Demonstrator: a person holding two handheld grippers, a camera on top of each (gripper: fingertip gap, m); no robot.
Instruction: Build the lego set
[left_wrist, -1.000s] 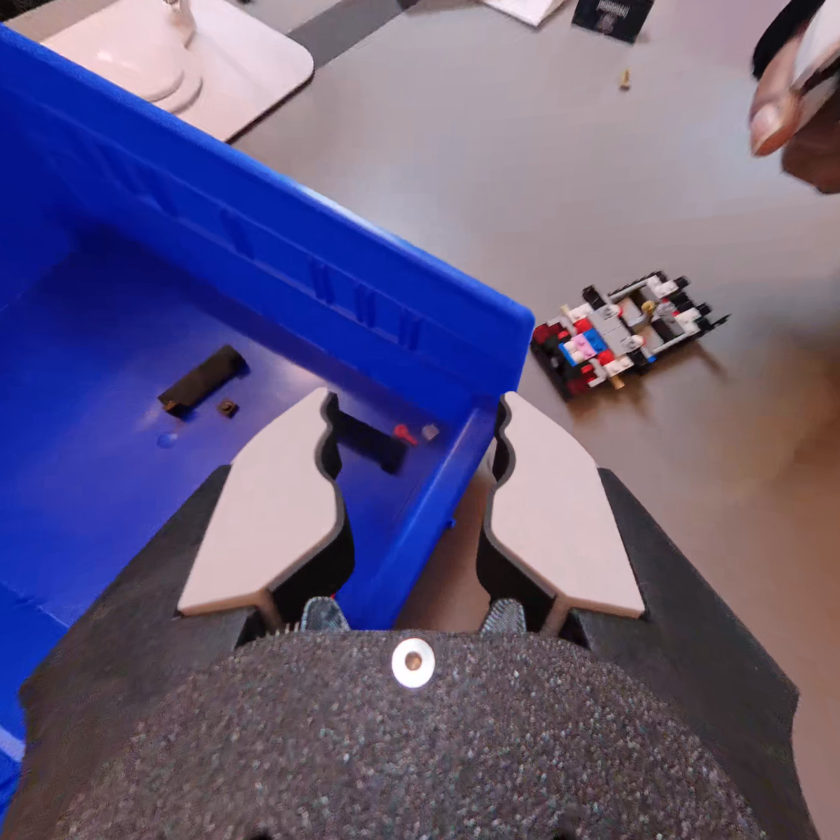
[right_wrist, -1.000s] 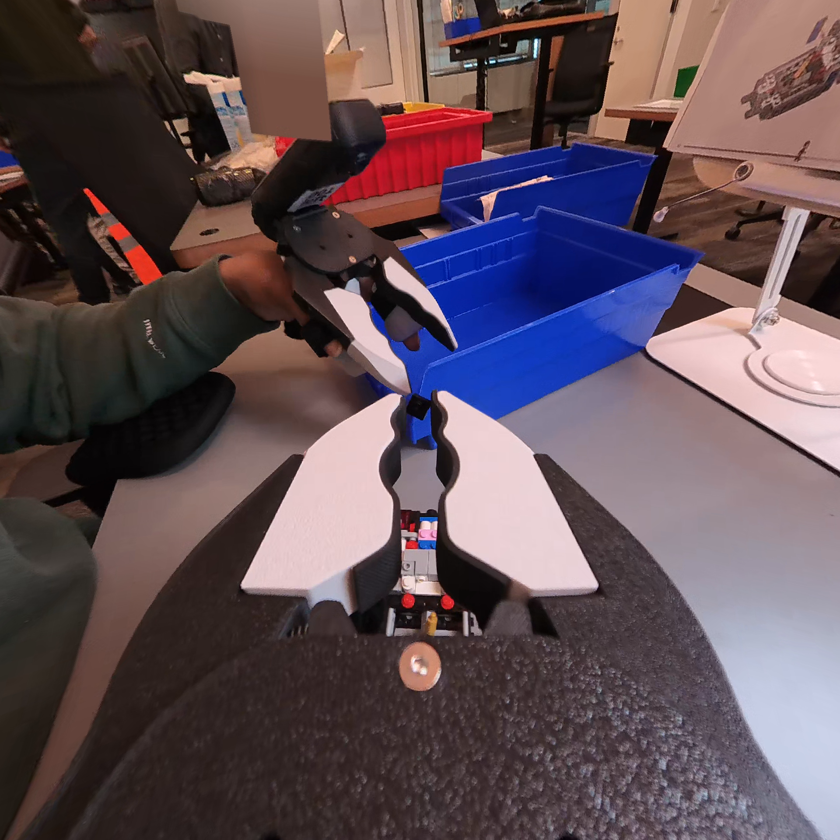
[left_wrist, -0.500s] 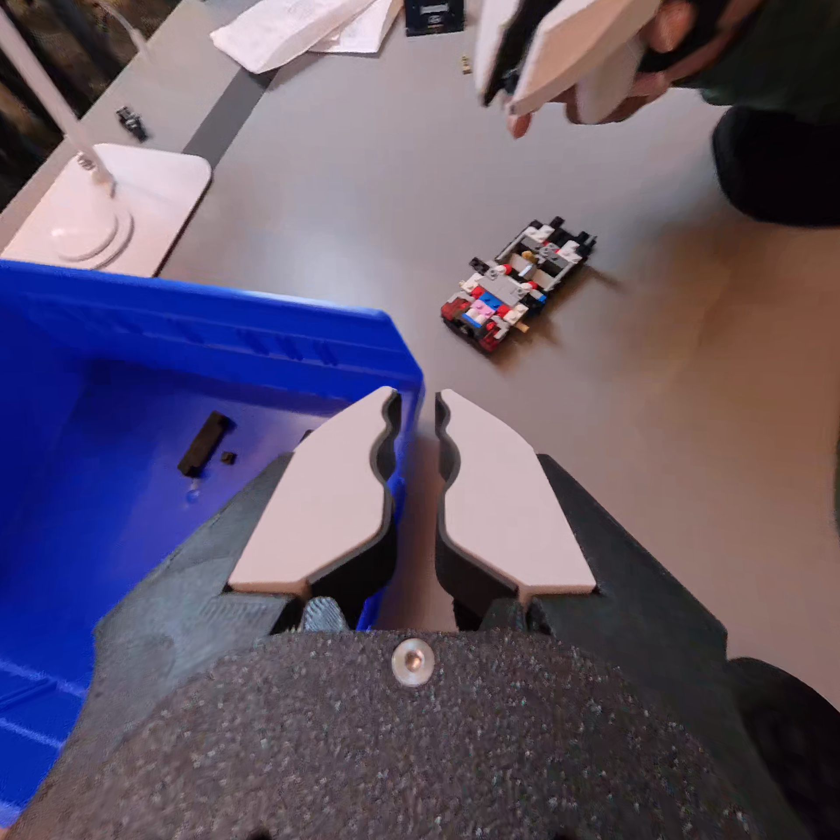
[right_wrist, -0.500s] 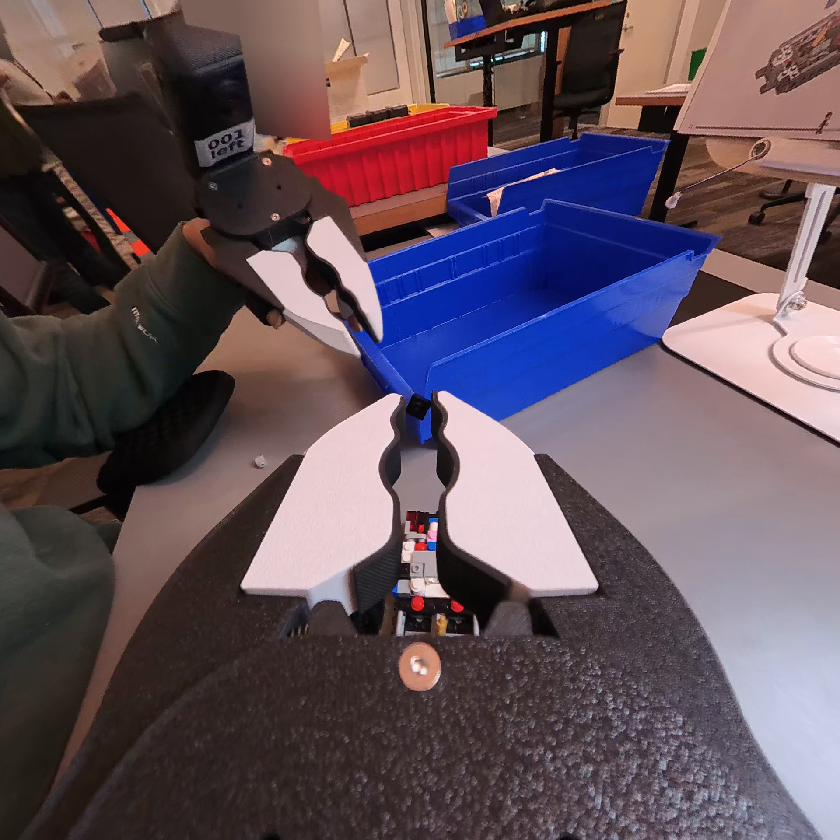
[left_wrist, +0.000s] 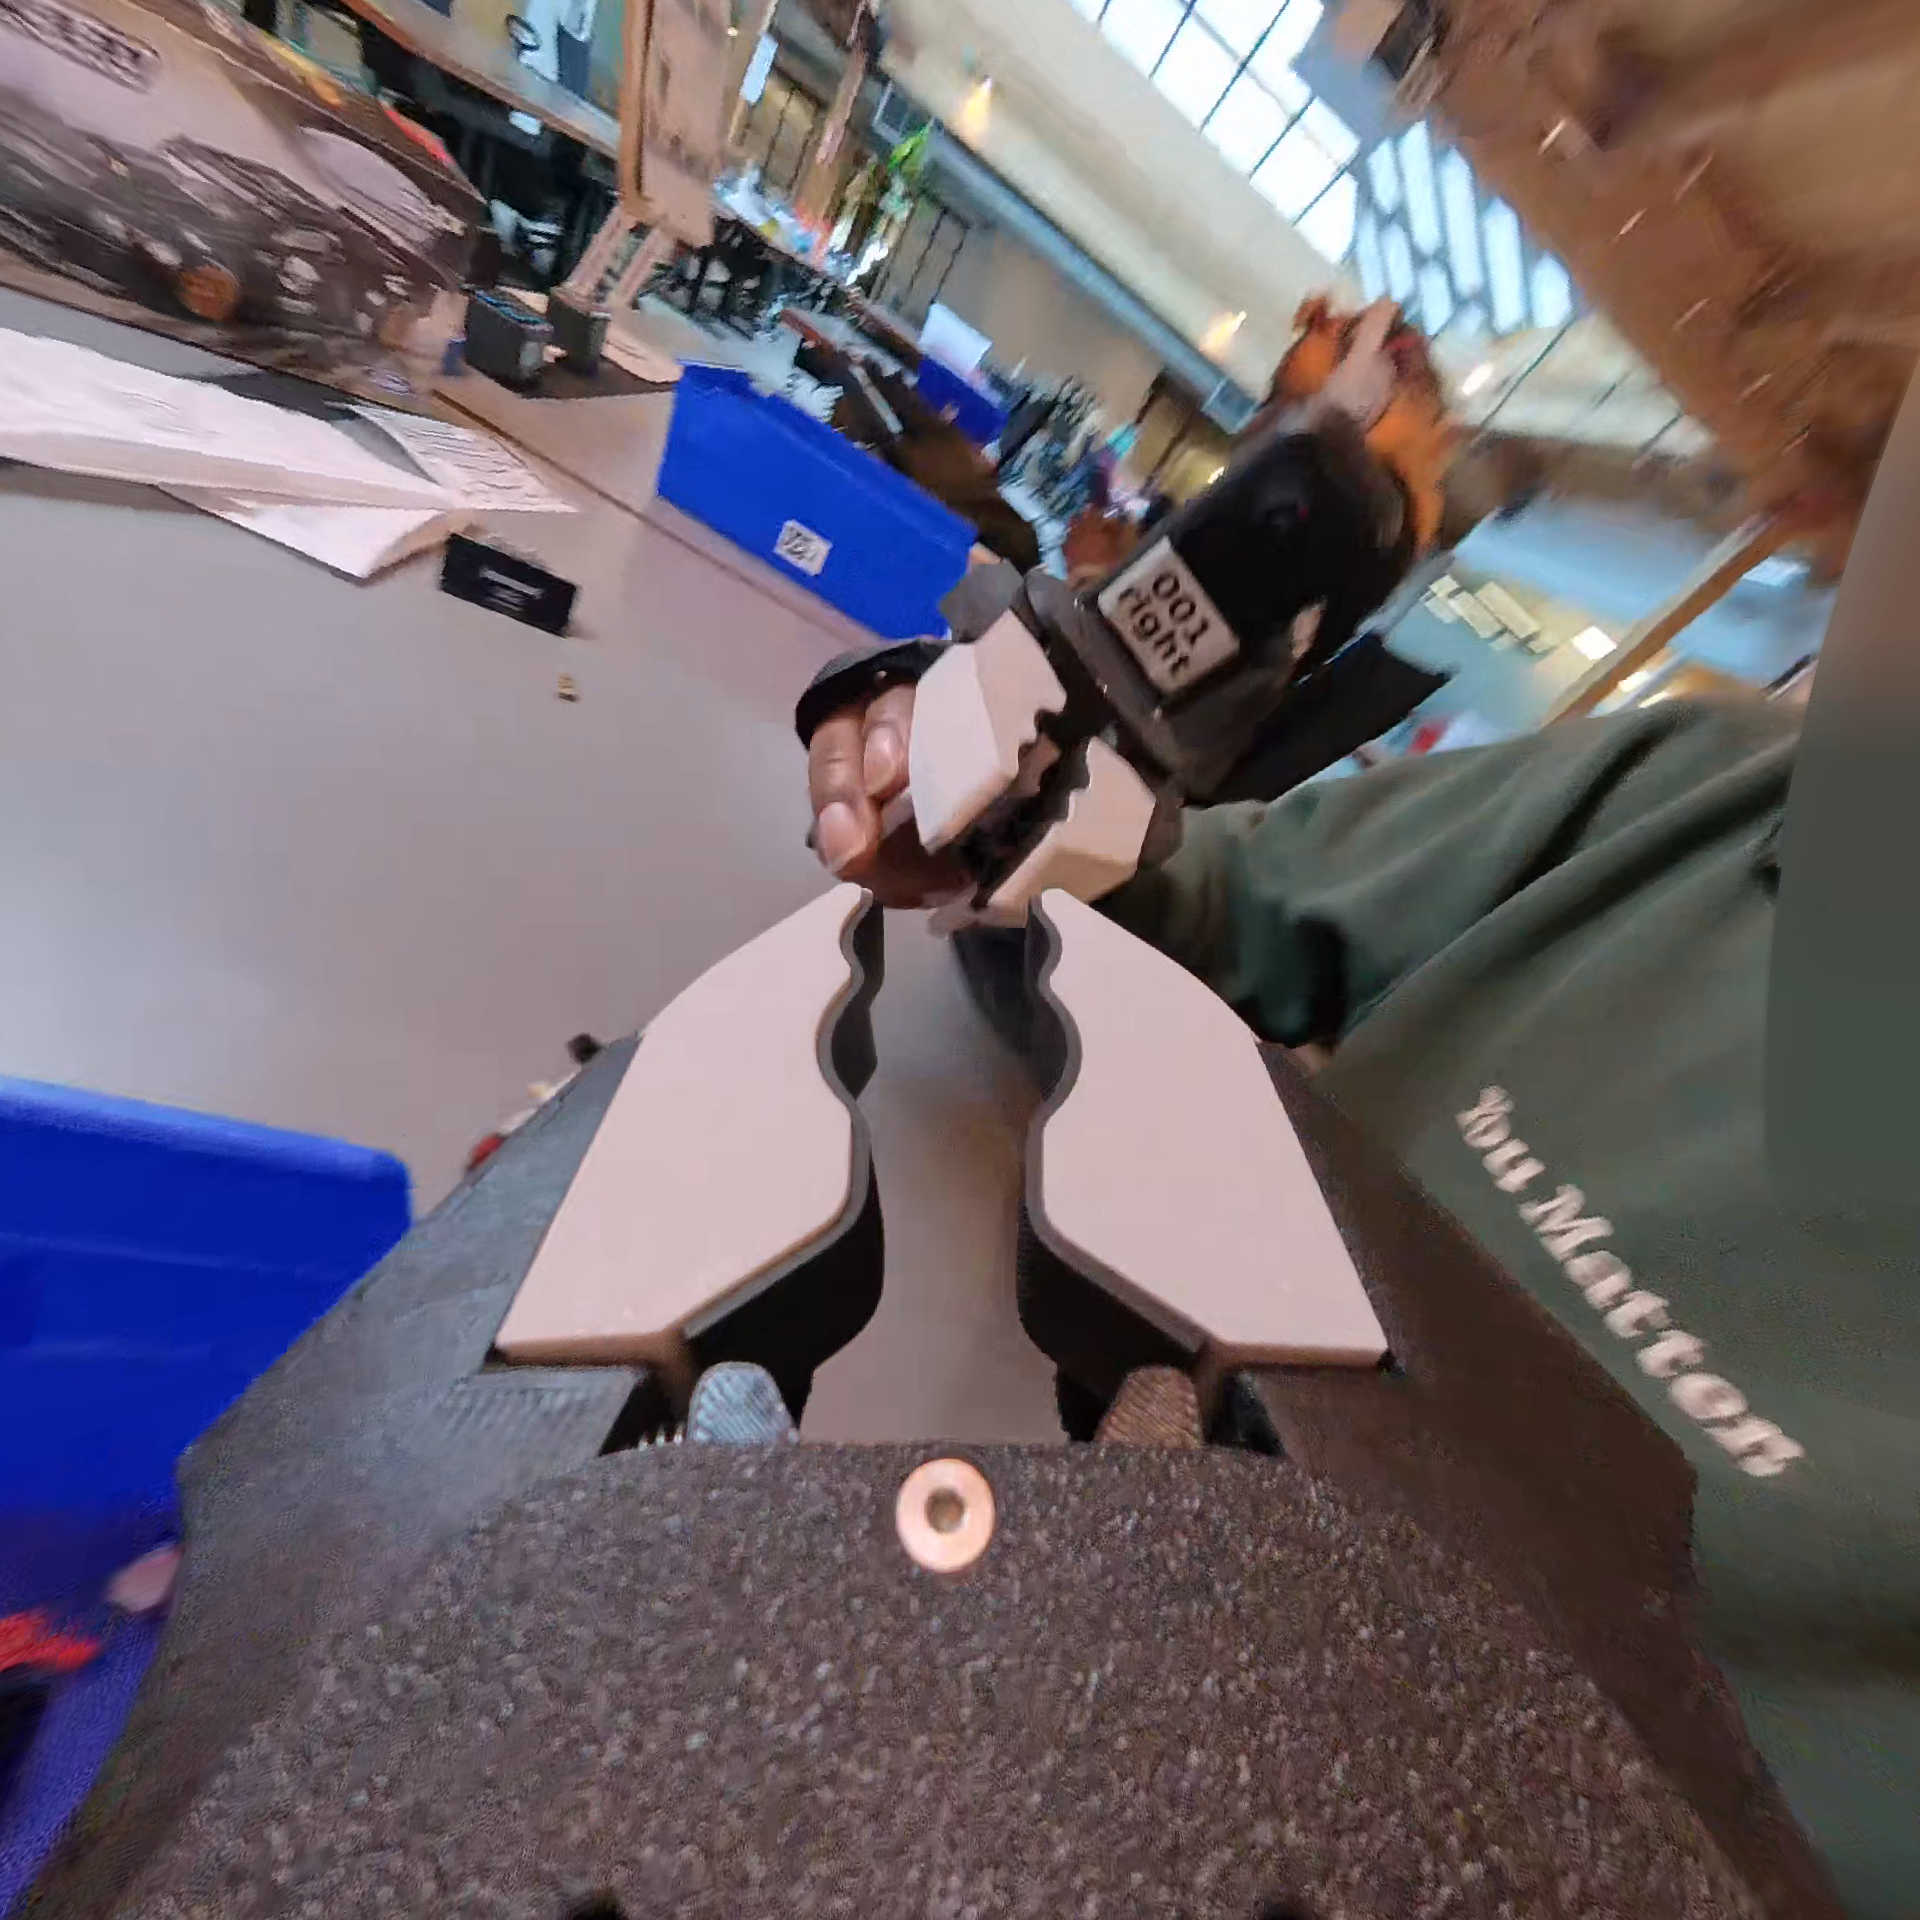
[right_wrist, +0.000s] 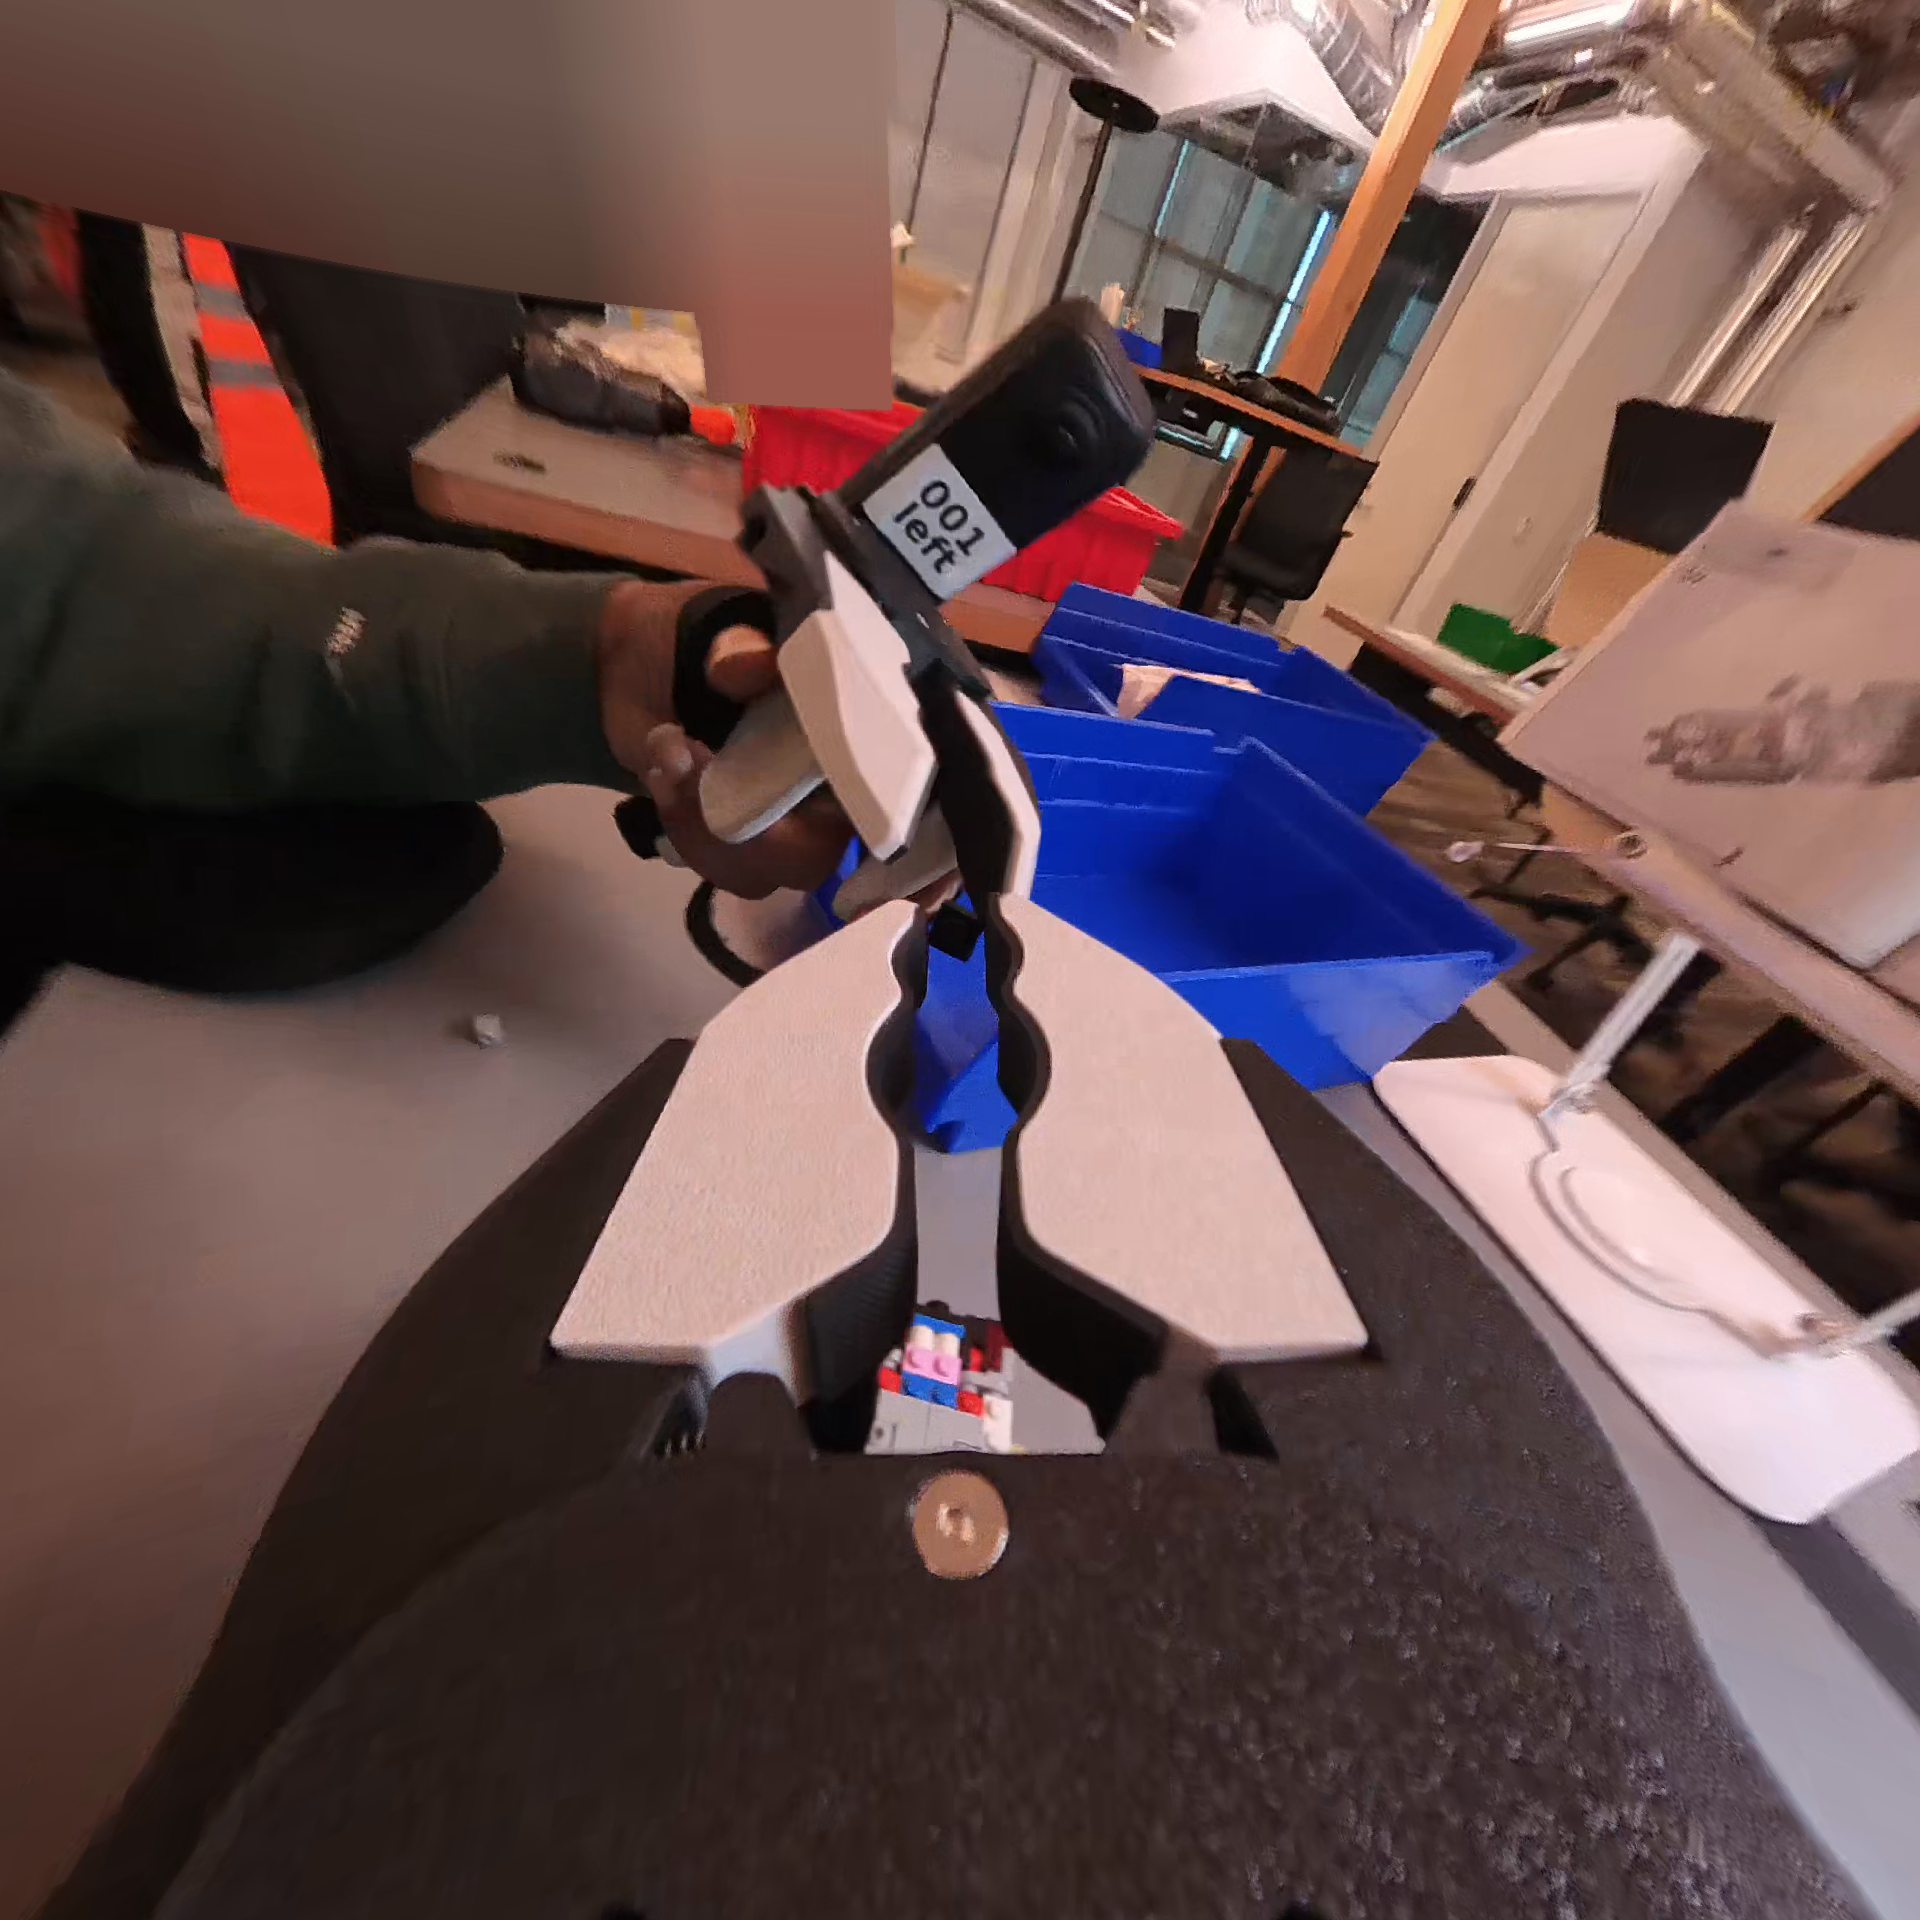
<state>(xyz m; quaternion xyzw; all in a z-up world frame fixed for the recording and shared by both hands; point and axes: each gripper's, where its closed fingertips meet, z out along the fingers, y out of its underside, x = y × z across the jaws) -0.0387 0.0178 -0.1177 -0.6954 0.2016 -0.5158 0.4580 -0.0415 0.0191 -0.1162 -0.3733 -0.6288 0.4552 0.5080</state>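
Through the left wrist camera, the corner of a blue bin (left_wrist: 156, 1247) sits at my near left on the grey table (left_wrist: 312, 831). Far left lie white papers (left_wrist: 260, 457) and a small black card (left_wrist: 507, 600) with pale print, too blurred to read. In the middle, my left gripper (left_wrist: 956, 914) has its jaws apart with nothing between them. Just beyond its tips is the right gripper (left_wrist: 997, 831), gripped by a hand (left_wrist: 862, 790). A white printed label (left_wrist: 1169, 613) is stuck on its black camera housing. At the right, a green sleeve (left_wrist: 1455, 883) carries pale lettering.

From the right wrist camera, a green sleeve comes in from the left. The left gripper, with its own white label (right_wrist: 940, 525), points down to the right, tips almost meeting mine. My right gripper (right_wrist: 956, 920) is clamped on a small black piece (right_wrist: 954, 930), squarish and dark, held in the air right at the fingertips. Below, between the finger bases, a brick car model (right_wrist: 935, 1392) shows red, blue, pink and grey on the table. Behind are blue bins (right_wrist: 1299, 935) and a red bin (right_wrist: 1081, 540). At the right stands a white stand base (right_wrist: 1662, 1299), with a printed sheet (right_wrist: 1766, 727) above it.
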